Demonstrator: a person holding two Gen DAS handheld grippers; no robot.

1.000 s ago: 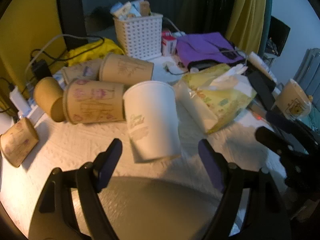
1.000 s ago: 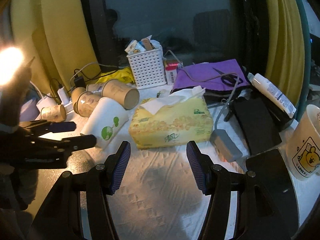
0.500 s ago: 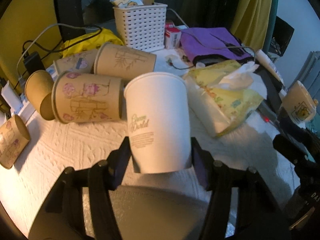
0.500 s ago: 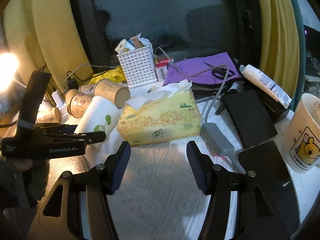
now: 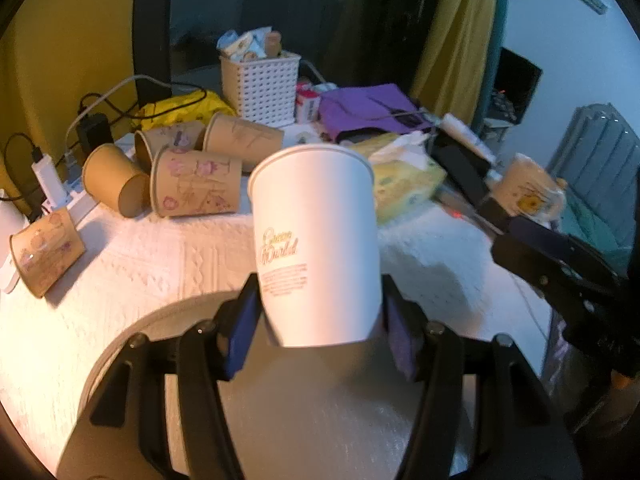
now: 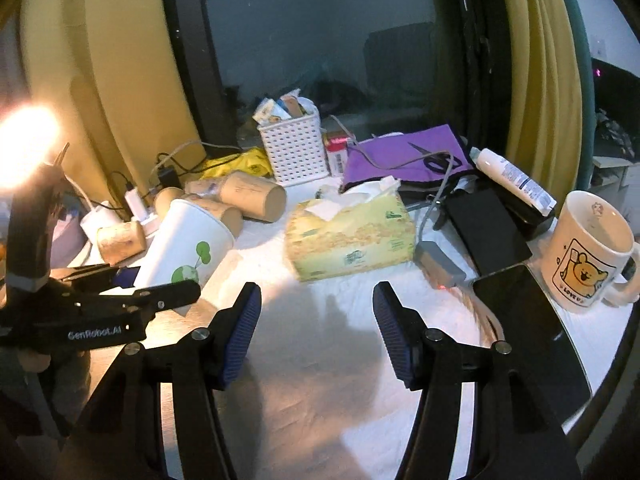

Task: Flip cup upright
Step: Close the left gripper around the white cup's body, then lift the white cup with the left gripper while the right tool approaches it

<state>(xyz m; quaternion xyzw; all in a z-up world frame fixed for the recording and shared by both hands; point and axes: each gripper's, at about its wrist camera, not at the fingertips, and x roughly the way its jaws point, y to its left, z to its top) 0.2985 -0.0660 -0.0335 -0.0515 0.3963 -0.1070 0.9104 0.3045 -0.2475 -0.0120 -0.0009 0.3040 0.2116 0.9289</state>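
The left gripper is gripping the white paper cup, its jaws pressing in on the cup's lower body from both sides. The cup is sitting near the middle of the left wrist view, rim toward 12 o'clock and base down at the jaws, lifted off the white textured worktop. From the right wrist view the same cup is leaning at about 10 o'clock, rim tilted up and to the right, with the left gripper closing around it.

The right gripper is hovering over the worktop with its jaws standing wide apart and holding nothing.

Brown paper cups are lying on their sides at 10 o'clock beyond the white cup. A yellow tissue box is sitting at 12 o'clock ahead of the right gripper, and a cartoon mug is standing upright at 3 o'clock.
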